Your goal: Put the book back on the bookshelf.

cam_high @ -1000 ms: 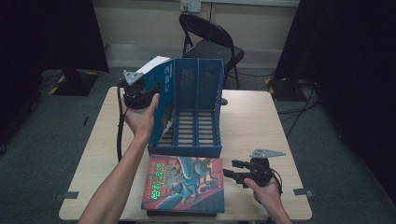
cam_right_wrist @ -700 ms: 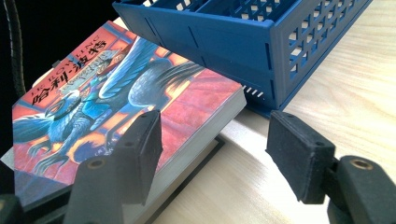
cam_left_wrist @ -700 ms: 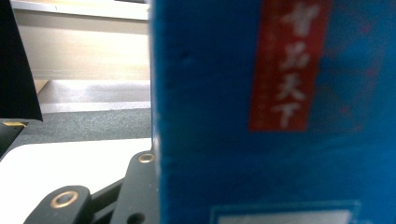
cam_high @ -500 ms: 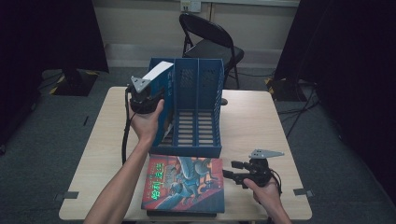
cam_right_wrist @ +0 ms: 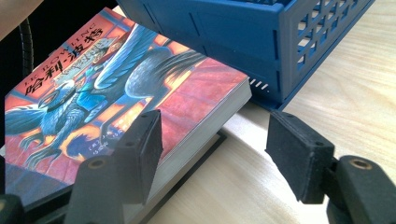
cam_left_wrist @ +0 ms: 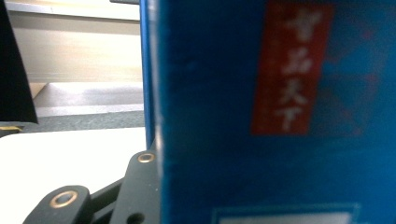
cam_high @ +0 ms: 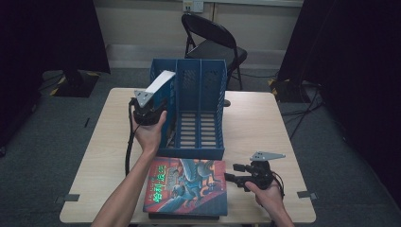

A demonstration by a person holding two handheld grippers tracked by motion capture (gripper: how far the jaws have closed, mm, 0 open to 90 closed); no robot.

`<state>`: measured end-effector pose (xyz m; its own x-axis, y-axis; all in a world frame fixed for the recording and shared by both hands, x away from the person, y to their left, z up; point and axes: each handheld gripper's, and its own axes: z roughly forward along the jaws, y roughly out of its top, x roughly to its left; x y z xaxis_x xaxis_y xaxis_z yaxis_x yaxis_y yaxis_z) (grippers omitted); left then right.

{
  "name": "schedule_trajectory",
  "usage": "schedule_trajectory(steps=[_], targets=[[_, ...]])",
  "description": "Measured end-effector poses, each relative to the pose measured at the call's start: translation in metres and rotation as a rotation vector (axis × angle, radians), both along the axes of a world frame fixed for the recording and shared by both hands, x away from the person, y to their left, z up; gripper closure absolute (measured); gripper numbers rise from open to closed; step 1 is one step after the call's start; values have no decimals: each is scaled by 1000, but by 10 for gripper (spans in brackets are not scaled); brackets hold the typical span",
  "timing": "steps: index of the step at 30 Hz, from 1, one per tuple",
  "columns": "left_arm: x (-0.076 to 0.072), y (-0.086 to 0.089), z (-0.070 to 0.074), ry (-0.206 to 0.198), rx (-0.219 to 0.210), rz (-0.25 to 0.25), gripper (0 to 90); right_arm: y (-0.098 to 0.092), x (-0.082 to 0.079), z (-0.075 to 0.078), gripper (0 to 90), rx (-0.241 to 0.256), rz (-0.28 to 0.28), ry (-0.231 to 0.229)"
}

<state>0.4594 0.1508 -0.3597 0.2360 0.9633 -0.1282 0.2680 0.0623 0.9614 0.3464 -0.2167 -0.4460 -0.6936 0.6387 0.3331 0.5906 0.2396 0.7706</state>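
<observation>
Presently, at the left of the high view, the left gripper point(cam_high: 152, 105) is raised at the left wall of the blue file rack point(cam_high: 198, 142). It holds a book point(cam_high: 160, 84) clamped between its jaws, white page edges upward, tilted and leaning into the rack's leftmost compartment. In the left gripper view the blue cover point(cam_left_wrist: 275, 116) of that book stands hard against the one visible black jaw, with a red label bearing pale characters near the top.

The rack stands upright near the table's point(cam_high: 265, 118) middle, three compartments side by side, open top toward the camera.

Just in front of the rack, a second book with a winged creature on its cover point(cam_high: 188, 187) lies flat atop another dark book near the table's front edge.

At the right, the right gripper point(cam_high: 236, 176) rests low beside that stack, jaws wide apart and empty; in the right gripper view its left jaw sits close to the page edges point(cam_right_wrist: 205, 135) of the flat book.
</observation>
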Motion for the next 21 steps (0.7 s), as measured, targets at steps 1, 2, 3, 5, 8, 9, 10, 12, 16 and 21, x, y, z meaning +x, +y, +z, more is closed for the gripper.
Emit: schedule_trajectory(steps=[1,2,3,5,8,9,10,12,16,21], targets=[[-2,2,-1,1,-13,-3,605,1,0,0,356,-7,5,1],[-4,2,-2,-3,-11,-1,604,2,-1,1,355,-16,7,1],[-6,2,-3,-1,-12,8,605,3,-2,1,355,-26,11,-3],[-10,3,-5,-1,-3,1,602,3,-2,1,354,-21,10,-3],[-18,2,-7,0,13,-9,600,2,-3,2,353,-19,5,-4],[-20,2,-9,-5,15,-11,599,2,-3,2,354,-18,3,-6],[-23,3,-10,-1,13,-13,598,2,-3,2,354,-17,3,-8],[-28,2,-12,-6,21,-8,595,2,-3,3,353,-15,0,-9],[-36,2,-15,-5,30,-22,589,2,-3,2,354,-15,-2,-7],[-40,6,-18,-5,21,-36,582,2,-2,1,355,-22,1,-2]])
